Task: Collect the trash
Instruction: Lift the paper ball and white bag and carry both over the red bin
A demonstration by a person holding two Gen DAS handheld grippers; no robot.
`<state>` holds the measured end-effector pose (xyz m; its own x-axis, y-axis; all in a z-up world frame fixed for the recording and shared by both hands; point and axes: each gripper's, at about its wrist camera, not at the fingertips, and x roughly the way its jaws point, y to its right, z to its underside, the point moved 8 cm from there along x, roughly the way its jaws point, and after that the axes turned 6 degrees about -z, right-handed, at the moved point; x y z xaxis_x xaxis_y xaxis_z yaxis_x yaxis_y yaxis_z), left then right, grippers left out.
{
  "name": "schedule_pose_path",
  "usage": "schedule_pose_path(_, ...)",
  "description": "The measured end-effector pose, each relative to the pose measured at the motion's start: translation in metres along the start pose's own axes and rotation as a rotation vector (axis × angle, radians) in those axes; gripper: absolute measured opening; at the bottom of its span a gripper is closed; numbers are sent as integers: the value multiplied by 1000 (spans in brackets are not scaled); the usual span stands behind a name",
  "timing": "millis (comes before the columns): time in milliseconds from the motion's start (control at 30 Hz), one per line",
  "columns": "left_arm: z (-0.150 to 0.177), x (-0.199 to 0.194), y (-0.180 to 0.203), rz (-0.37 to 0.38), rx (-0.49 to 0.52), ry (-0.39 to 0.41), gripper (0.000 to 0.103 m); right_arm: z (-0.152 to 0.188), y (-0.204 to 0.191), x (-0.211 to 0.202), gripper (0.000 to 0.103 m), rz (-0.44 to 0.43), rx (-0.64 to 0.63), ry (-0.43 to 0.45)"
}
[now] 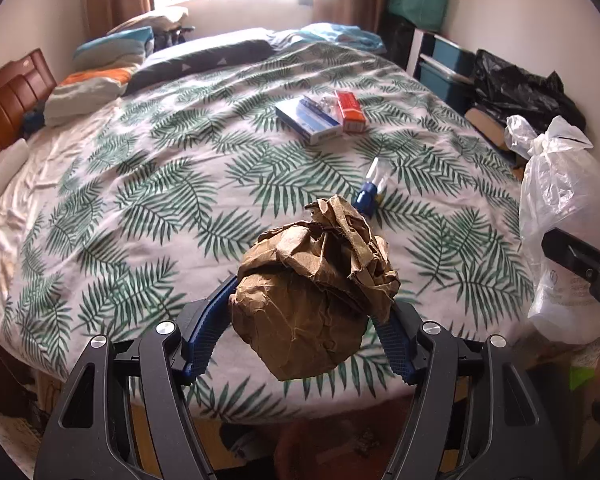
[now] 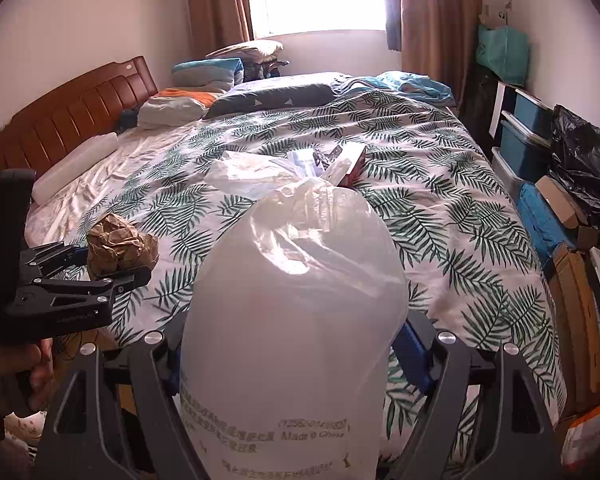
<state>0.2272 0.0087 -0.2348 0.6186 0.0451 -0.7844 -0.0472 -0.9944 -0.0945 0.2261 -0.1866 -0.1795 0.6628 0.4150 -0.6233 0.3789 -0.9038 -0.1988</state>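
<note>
My left gripper point(image 1: 304, 320) is shut on a crumpled brown paper ball point(image 1: 312, 300), held above the near edge of the bed point(image 1: 140, 184). In the right wrist view the same paper ball point(image 2: 118, 244) sits in the left gripper point(image 2: 112, 264) at the left. My right gripper point(image 2: 296, 360) is shut on a filled white plastic bag point(image 2: 296, 288) that hides its fingertips. That bag point(image 1: 560, 216) and one black finger of the right gripper point(image 1: 576, 258) show at the right edge of the left wrist view. On the leaf-print duvet lie a blue and white box point(image 1: 312, 118), an orange box point(image 1: 350, 110) and a blue-capped clear bottle point(image 1: 370, 192).
Pillows point(image 1: 100, 88) and a wooden headboard point(image 2: 68, 120) are at the bed's left. Blue storage bins point(image 2: 524, 140), a black plastic bag point(image 2: 584, 168) and cardboard boxes point(image 2: 572, 264) crowd the floor on the right. A person's hand point(image 2: 12, 368) grips the left tool.
</note>
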Motion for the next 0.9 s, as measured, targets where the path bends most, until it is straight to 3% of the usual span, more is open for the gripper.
schedule_pose_path(500,110,-44,12,12,14,-66,67,91,-54,-45,78,-64,-27,-61)
schedule_pose_path(900,194,-35,26,30,32,-178,68,171,-71,-38,78,-102,-28,-165)
